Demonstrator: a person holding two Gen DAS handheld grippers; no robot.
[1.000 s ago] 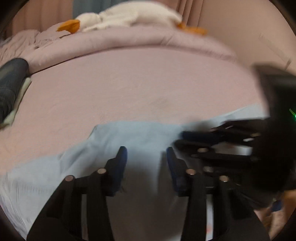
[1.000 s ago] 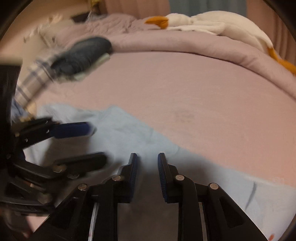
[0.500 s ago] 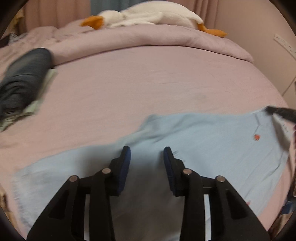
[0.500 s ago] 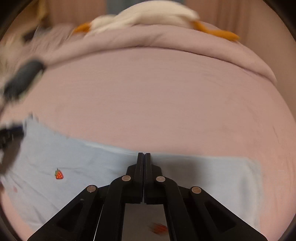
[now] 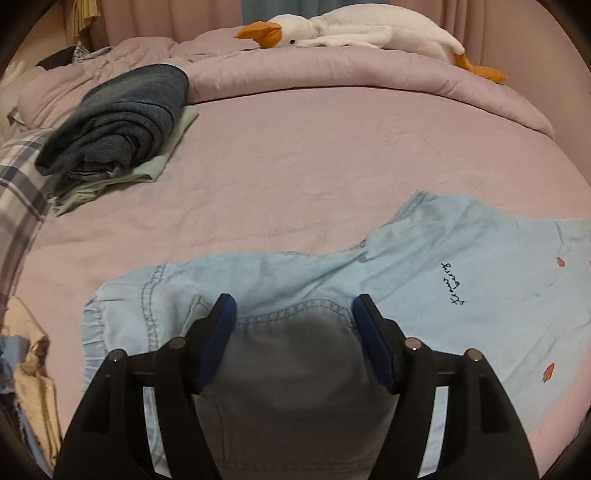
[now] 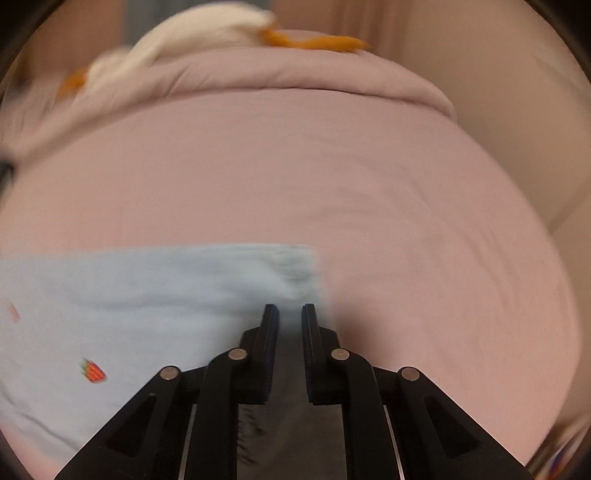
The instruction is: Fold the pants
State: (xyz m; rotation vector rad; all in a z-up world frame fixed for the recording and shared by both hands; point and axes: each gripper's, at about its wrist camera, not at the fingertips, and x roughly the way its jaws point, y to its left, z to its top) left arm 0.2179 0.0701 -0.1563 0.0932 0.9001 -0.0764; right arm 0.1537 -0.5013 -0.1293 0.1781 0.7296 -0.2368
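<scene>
The pale blue pants [image 5: 436, 266] lie spread flat along the near side of the bed [image 5: 303, 158], waistband end to the left, leg ends to the right. The left claw [image 5: 293, 314] hovers over the stitched waist area; its jaws have just been opening and stand apart with nothing pinched. The right claw [image 6: 290, 314] sits at the hem edge [image 6: 312, 273]; its jaws have just parted slightly from closed, leaving a narrow gap. That view is motion-blurred, so whether any cloth is caught cannot be confirmed; it appears not.

Judgement: the step in hand is taking hold at both ends for a fold. Each claw should take both layers squarely at the edge and lift evenly.

Open sheet lies beyond the pants. The folded dark garment [image 5: 118, 118] at far left and the plush goose [image 5: 354, 31] on the duvet stand well apart.
</scene>
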